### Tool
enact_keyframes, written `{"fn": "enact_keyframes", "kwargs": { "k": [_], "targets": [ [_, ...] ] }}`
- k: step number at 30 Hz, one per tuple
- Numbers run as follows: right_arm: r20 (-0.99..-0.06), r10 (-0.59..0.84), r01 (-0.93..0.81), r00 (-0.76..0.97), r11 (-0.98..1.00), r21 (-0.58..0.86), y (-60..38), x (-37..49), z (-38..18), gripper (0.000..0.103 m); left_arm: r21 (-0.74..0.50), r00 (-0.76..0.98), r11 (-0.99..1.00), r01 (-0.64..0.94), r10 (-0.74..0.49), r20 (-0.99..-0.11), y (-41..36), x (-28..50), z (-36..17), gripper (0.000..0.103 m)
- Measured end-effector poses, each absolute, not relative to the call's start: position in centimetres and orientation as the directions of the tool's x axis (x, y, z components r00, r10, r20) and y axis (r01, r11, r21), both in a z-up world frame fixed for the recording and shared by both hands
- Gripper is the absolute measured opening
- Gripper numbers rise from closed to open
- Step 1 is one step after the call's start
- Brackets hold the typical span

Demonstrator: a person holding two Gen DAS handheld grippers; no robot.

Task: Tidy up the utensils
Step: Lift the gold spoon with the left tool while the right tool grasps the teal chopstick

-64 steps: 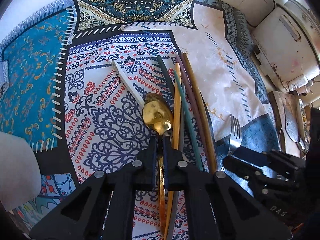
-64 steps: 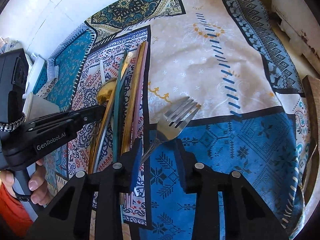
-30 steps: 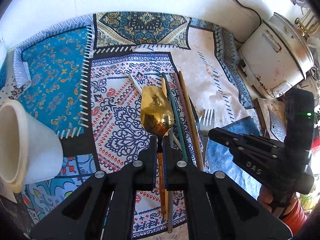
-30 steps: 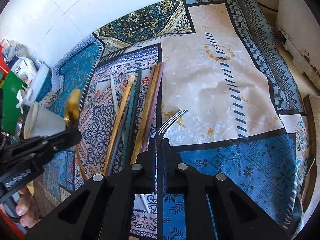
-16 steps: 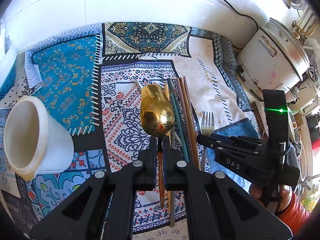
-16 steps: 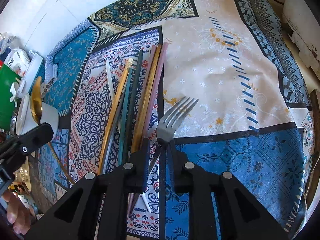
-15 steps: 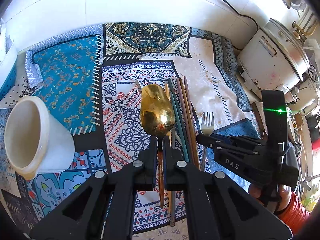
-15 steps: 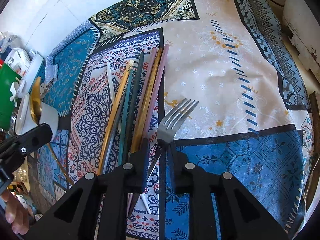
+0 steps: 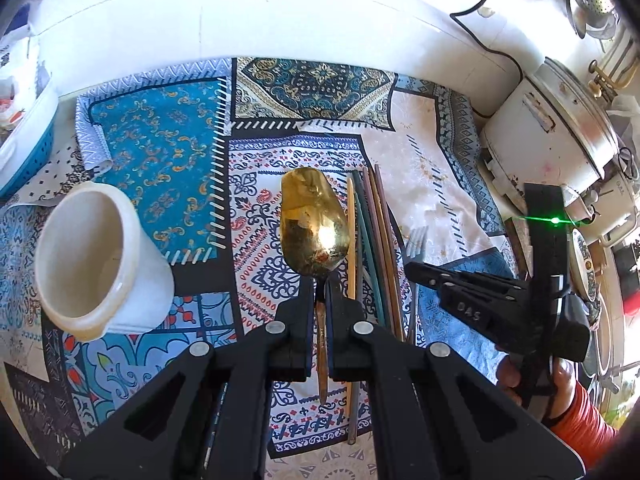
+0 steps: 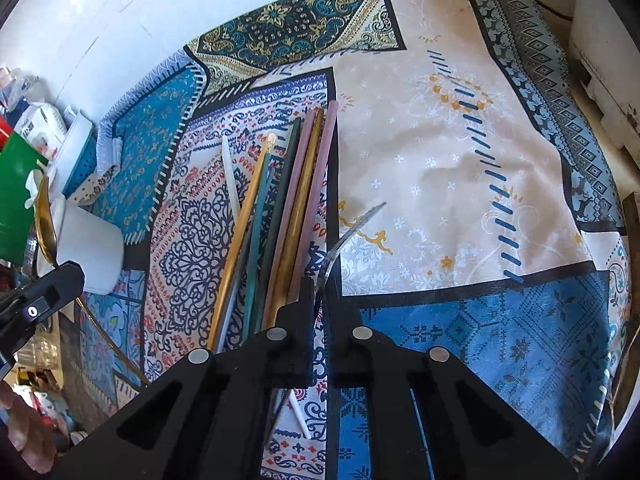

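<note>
My left gripper (image 9: 319, 285) is shut on the neck of a gold spoon (image 9: 313, 229) and holds it above the patterned cloth. A white ceramic cup (image 9: 94, 261) stands to its left, mouth tilted toward the camera. My right gripper (image 10: 318, 289) is shut on a silver fork (image 10: 352, 229), lifted and seen edge-on. The fork (image 9: 416, 242) and right gripper (image 9: 416, 269) also show in the left wrist view. Several coloured chopsticks (image 10: 288, 208) lie side by side on the cloth. The cup (image 10: 88, 250) and spoon (image 10: 45, 220) show at the right wrist view's left edge.
A patchwork tablecloth (image 10: 440, 140) covers the counter. A white rice cooker (image 9: 560, 132) stands at the right. A blue basket (image 9: 24, 136) sits at the far left. A white plastic utensil (image 10: 232, 176) lies beside the chopsticks.
Both grippers have risen with their utensils. The right gripper closed on the fork, lifted it and turned it edge-on. The cup has come further into the left wrist view.
</note>
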State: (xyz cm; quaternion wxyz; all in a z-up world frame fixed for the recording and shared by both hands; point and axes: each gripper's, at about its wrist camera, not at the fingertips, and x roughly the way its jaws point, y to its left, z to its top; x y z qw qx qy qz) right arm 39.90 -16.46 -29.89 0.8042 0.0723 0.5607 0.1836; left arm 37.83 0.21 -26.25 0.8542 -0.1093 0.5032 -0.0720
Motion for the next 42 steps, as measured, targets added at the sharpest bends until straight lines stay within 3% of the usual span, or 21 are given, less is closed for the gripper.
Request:
{"fn": "enact_keyframes", "kwargs": {
  "k": [6, 14, 19, 23, 24, 31, 36, 42],
  "targets": [
    [-0.855, 0.371, -0.228, 0.363, 0.925, 0.304, -16.3, 38.8, -27.8, 0.003, -0.265, 0.506, 0.964, 0.008, -0.232, -0.831, 0.6, 37.2, -25.2, 0.003],
    [-0.902, 0.307, -0.180, 0.304, 0.948, 0.262, -16.8, 37.6, -29.0, 0.006, -0.256, 0.540, 0.967, 0.005, -0.218, -0.813, 1.3, 35.5, -23.7, 0.003],
    [-0.887, 0.364, -0.197, 0.285, 0.928, 0.317, -16.4, 36.6, -28.3, 0.011, -0.250, 0.556, 0.968, -0.011, -0.202, -0.807, 2.1, 34.1, -22.7, 0.003],
    [-0.866, 0.378, -0.264, 0.326, 0.917, 0.300, -14.5, 36.5, -26.6, 0.036, -0.248, 0.573, 0.968, -0.035, -0.184, -0.799, 3.2, 33.1, -22.0, 0.003],
    [-0.860, 0.383, -0.278, 0.337, 0.913, 0.298, -14.0, 36.8, -26.2, 0.036, -0.249, 0.578, 0.968, -0.041, -0.181, -0.796, 3.4, 32.9, -21.9, 0.003],
    [-0.862, 0.366, -0.288, 0.352, 0.918, 0.272, -12.1, 40.4, -26.3, 0.036, -0.252, 0.609, 0.964, -0.080, -0.153, -0.778, 4.8, 31.5, -21.3, 0.003],
    [-0.878, 0.371, -0.310, 0.303, 0.910, 0.277, -11.3, 42.7, -27.3, 0.015, -0.269, 0.617, 0.956, -0.117, -0.142, -0.774, 5.7, 31.0, -21.4, 0.003],
    [-0.903, 0.340, -0.326, 0.263, 0.912, 0.249, -10.4, 43.3, -28.7, 0.014, -0.278, 0.619, 0.949, -0.147, -0.131, -0.775, 6.5, 31.0, -21.5, 0.003]
  ]
}}
